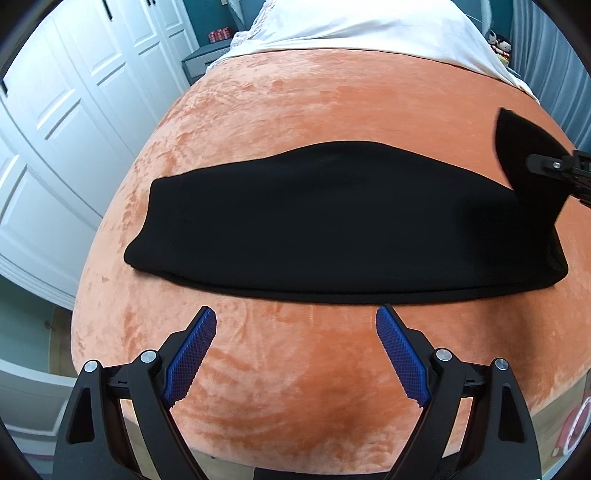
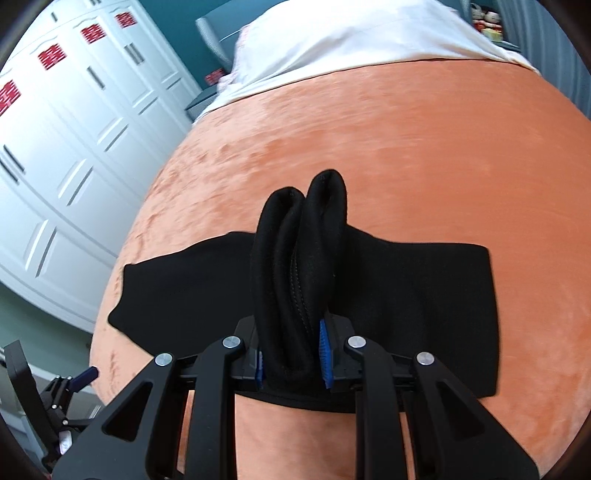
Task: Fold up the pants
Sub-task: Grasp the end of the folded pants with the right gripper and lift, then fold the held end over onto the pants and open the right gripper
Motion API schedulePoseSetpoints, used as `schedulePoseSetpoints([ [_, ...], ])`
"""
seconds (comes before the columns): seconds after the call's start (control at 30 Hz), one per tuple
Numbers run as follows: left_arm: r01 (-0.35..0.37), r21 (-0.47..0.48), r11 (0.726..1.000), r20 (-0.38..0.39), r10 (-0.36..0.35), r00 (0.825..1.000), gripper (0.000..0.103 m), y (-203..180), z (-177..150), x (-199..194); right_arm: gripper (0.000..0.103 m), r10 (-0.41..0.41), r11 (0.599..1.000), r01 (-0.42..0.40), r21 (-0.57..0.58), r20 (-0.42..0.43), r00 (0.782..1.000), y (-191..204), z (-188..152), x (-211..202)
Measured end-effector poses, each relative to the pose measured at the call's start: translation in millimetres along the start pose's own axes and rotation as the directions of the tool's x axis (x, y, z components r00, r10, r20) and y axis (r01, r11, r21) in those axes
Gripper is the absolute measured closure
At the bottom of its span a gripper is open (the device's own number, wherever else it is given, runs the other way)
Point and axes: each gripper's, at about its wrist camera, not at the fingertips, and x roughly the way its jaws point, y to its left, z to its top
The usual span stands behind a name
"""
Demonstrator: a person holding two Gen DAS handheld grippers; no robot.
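Black pants point(image 1: 332, 221) lie folded lengthwise across an orange plush bedspread point(image 1: 295, 103). My left gripper point(image 1: 295, 325) is open and empty, just short of the pants' near edge. My right gripper point(image 2: 293, 354) is shut on a bunched end of the pants point(image 2: 299, 258), which stands up between the blue pads point(image 2: 324, 350); the rest of the pants point(image 2: 424, 314) lies flat beneath. In the left wrist view the right gripper point(image 1: 546, 166) shows at the right edge, holding the lifted end point(image 1: 517, 140).
A white sheet point(image 1: 369, 26) covers the far part of the bed. White wardrobe doors point(image 1: 74, 110) stand to the left. The bed's rounded near edge point(image 1: 258, 450) drops off close to my left gripper. Small items sit at the far right point(image 1: 498, 40).
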Motion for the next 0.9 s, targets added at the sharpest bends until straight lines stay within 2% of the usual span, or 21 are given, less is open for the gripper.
schedulePoseSetpoints([
  [0.23, -0.003, -0.039, 0.999, -0.022, 0.002, 1.000, 0.017, 29.3, -7.6, 11.9, 0.083, 0.048, 0.997, -0.051, -0.051, -0.062, 0.997, 53.4, -2.7, 43.4],
  [0.37, -0.006, -0.061, 0.998, -0.037, 0.004, 0.999, 0.017, 46.4, -12.9, 19.5, 0.083, 0.033, 0.995, -0.043, -0.085, -0.110, 0.993, 77.3, -5.6, 74.4],
  [0.53, -0.022, -0.081, 0.996, -0.050, 0.018, 0.999, 0.017, 64.6, -18.2, 26.3, 0.082, -0.007, 0.991, -0.014, -0.130, -0.163, 0.987, 95.1, -15.6, 109.4],
  [0.67, -0.027, -0.104, 0.994, -0.060, 0.021, 0.998, 0.017, 80.0, -20.4, 30.9, 0.079, -0.080, 0.981, 0.040, -0.191, -0.204, 0.976, 106.0, -30.4, 137.9],
  [0.77, -0.036, -0.115, 0.993, -0.062, 0.029, 0.998, 0.017, 89.2, -20.9, 33.6, 0.070, -0.125, 0.968, 0.071, -0.239, -0.216, 0.968, 113.3, -42.8, 150.4],
  [0.8, -0.040, -0.118, 0.992, -0.065, 0.032, 0.997, 0.017, 92.1, -20.7, 34.7, 0.059, -0.134, 0.965, 0.077, -0.251, -0.216, 0.967, 115.9, -45.8, 152.2],
  [0.83, -0.042, -0.123, 0.992, -0.068, 0.034, 0.997, 0.017, 95.1, -20.6, 36.0, 0.042, -0.142, 0.960, 0.083, -0.268, -0.212, 0.967, 120.0, -49.6, 152.2],
  [0.9, -0.046, -0.136, 0.990, -0.072, 0.036, 0.997, 0.017, 101.0, -20.2, 38.3, 0.023, -0.178, 0.941, 0.118, -0.317, -0.168, 0.970, 129.6, -55.5, 144.4],
])
